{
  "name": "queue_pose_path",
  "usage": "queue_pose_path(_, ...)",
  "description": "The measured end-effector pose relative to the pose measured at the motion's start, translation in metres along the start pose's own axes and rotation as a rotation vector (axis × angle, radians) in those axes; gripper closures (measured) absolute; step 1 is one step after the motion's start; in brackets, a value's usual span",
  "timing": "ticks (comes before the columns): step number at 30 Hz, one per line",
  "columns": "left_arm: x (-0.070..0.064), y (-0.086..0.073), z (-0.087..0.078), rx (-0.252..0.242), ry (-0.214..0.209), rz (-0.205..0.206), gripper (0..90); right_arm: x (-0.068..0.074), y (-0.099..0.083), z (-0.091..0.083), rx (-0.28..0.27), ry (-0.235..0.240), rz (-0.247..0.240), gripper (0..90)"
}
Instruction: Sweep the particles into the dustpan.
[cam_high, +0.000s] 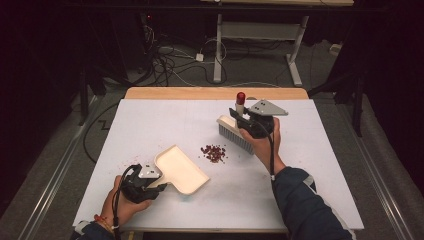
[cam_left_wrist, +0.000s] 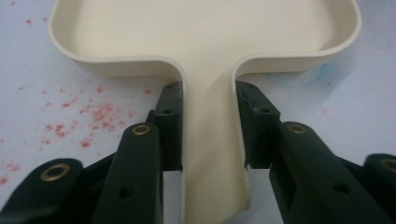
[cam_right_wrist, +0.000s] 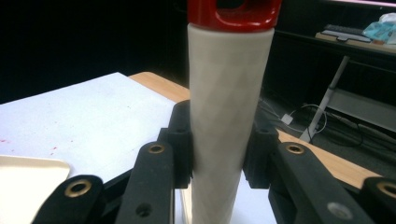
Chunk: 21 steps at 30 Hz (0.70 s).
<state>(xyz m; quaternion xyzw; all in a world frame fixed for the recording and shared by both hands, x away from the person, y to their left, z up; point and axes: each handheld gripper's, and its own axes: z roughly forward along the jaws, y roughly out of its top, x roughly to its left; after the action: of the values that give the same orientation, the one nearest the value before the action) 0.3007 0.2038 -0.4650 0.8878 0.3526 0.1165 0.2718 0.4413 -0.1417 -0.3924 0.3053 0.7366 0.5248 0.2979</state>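
So I've got the left gripper (cam_left_wrist: 208, 126) clamped on the flat handle of the cream plastic dustpan (cam_high: 181, 170), which sits flat on the white surface (cam_high: 150, 125) at my near left with its open mouth angled toward the middle. My right gripper (cam_right_wrist: 217, 140) is squeezed onto the cream cylindrical handle with the red cap of the hand brush (cam_high: 235, 131), bristles down on the surface over on the right, handle standing up. The little pile of dark red crumbs (cam_high: 213, 152) sits between the two, just beside the brush and a bit apart from the pan's lip.
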Motion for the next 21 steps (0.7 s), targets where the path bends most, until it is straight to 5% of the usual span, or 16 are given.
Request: queue_pose_path(21, -0.006, 0.015, 0.009, 0.036, -0.016, -0.029, 64.1, 0.029, -0.001, 0.004, 0.013, 0.057, -0.02, 68.9)
